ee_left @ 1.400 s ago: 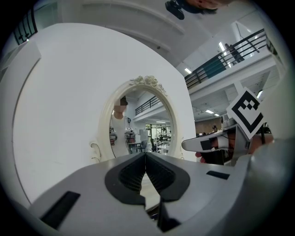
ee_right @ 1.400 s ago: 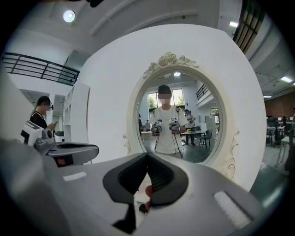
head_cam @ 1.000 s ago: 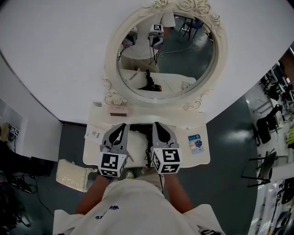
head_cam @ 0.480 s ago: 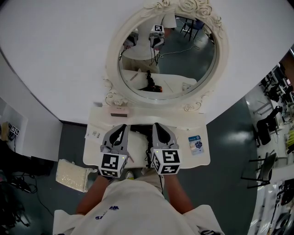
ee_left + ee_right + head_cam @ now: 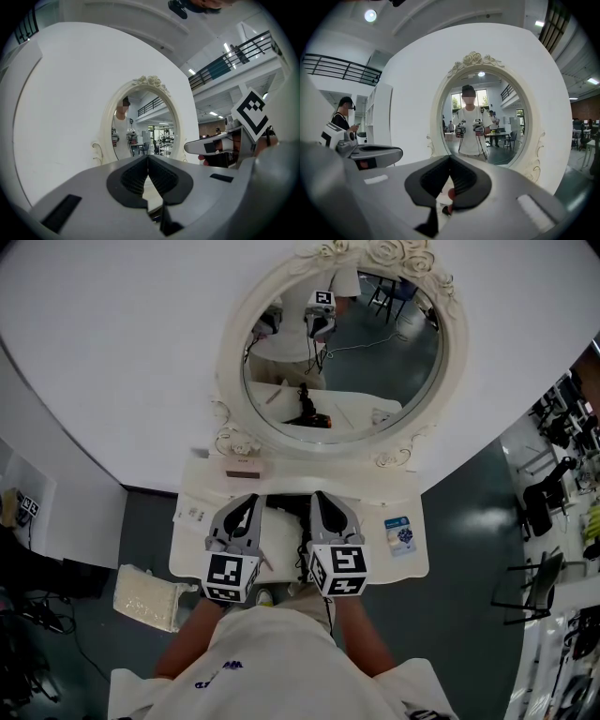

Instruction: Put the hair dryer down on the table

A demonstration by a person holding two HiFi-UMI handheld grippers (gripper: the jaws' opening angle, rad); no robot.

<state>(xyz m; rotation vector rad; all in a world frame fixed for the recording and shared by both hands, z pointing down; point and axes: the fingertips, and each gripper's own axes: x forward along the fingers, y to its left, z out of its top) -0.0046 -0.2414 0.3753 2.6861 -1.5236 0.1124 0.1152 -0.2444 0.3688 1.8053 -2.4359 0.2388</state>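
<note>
A black hair dryer lies on the white vanity table, between and partly under my two grippers. The mirror shows it lying there as well. My left gripper hovers over the table's front left with its jaws pressed together and nothing in them. Beside it, my right gripper is also shut and empty. In the right gripper view a red and black bit of the dryer shows below the jaws of the right gripper. In the left gripper view the left gripper points at the mirror.
A pink box stands at the table's back left. A white card lies at the left edge, and a blue-and-white packet at the right. A cream cushion sits on the floor at the left. The ornate mirror frame rises behind the table.
</note>
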